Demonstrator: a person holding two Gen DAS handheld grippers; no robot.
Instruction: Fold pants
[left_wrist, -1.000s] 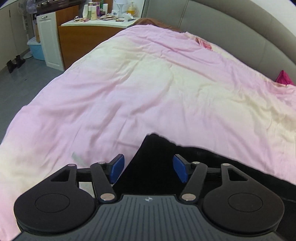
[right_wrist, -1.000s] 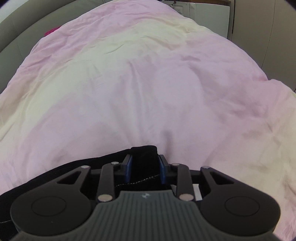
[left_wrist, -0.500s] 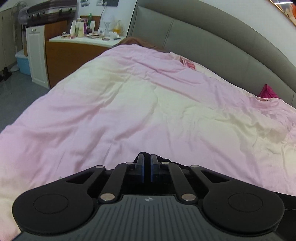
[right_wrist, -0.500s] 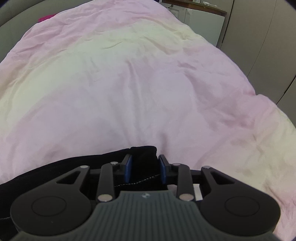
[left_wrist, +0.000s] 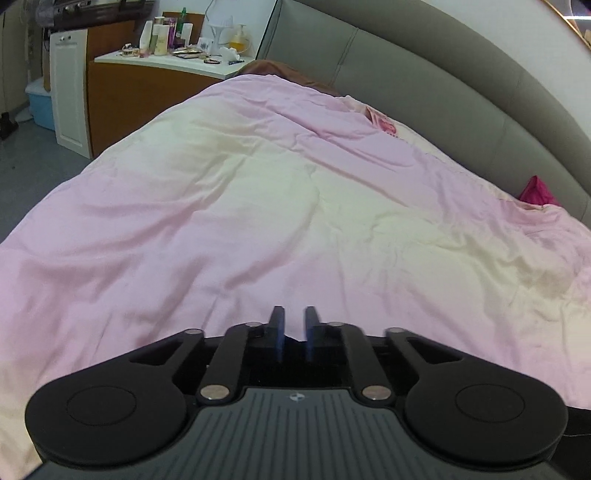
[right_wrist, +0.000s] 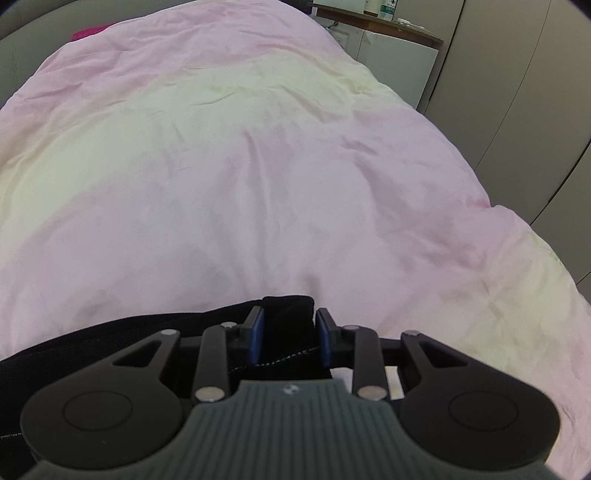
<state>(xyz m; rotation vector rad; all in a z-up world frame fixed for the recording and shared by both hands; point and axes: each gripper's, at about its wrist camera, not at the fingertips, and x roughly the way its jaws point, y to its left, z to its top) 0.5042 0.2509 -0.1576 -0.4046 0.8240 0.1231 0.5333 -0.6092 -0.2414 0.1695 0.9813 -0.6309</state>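
The black pants (right_wrist: 110, 336) lie on the pink duvet (right_wrist: 258, 166), running left from my right gripper (right_wrist: 289, 325). That gripper is shut on a bunched fold of them between its blue pads. In the left wrist view, only a sliver of the pants (left_wrist: 294, 350) shows low between the fingers of my left gripper (left_wrist: 294, 325). Its jaws are opening, with a narrow gap between them. Pink duvet (left_wrist: 295, 203) shows through the gap at the tips, and the pads do not press on the cloth.
A grey padded headboard (left_wrist: 424, 85) curves along the far right side of the bed. A wooden dresser (left_wrist: 147, 85) with bottles stands beyond the bed's far left corner. A magenta cloth (left_wrist: 535, 190) lies by the headboard. White cabinets (right_wrist: 399, 62) flank the right side.
My left gripper went from wide open to nearly shut over the pants' edge, then parted a little, while moving forward so the black cloth is mostly hidden beneath it. The right grip is unchanged.
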